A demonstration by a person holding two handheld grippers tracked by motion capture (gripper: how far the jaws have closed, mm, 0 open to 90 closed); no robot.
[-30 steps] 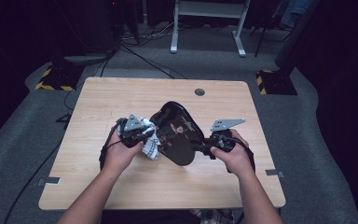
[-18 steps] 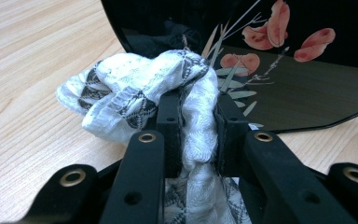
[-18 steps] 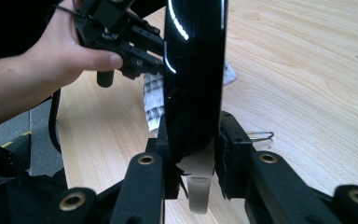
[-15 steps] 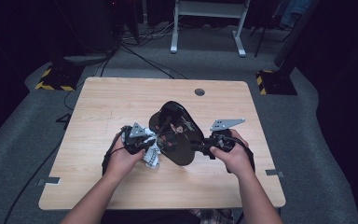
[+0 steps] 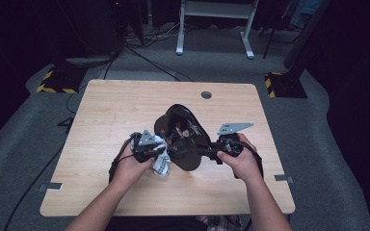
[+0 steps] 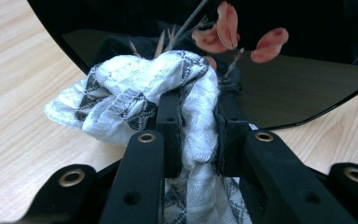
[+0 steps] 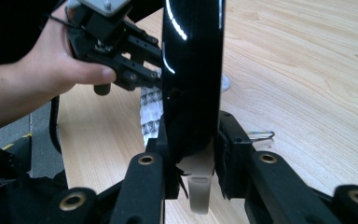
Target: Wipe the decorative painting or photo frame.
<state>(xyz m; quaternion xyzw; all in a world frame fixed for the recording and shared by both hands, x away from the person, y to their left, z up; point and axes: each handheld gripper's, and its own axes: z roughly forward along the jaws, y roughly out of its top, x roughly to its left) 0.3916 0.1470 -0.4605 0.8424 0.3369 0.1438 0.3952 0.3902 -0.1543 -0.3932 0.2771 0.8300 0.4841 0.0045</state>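
A black glossy plate is held on edge over the middle of the worktop, its decorated face, painted with pink petals and thin stems, turned toward the left hand's side. The right tool pinches the plate's rim, its jaws drawn narrow on the thin edge, so the plate rises between them in the right gripper view and its flat face runs straight away from that camera. The left tool sits just beside the plate, on the side away from the right hand, and is clamped tight on a bunched white cloth with a grey woven pattern. In the left gripper view the cloth wad lies against the lower part of the dark face, below the petals. The left hand is the one at the plate's face; the right merely steadies the rim. Judging from this arrangement, the work in hand is wiping the plate, and the next stroke depends on the cloth travelling across that face, upward from the plate's low edge toward the painted petals, while the rim grip keeps the plate from tipping onto the worktop.
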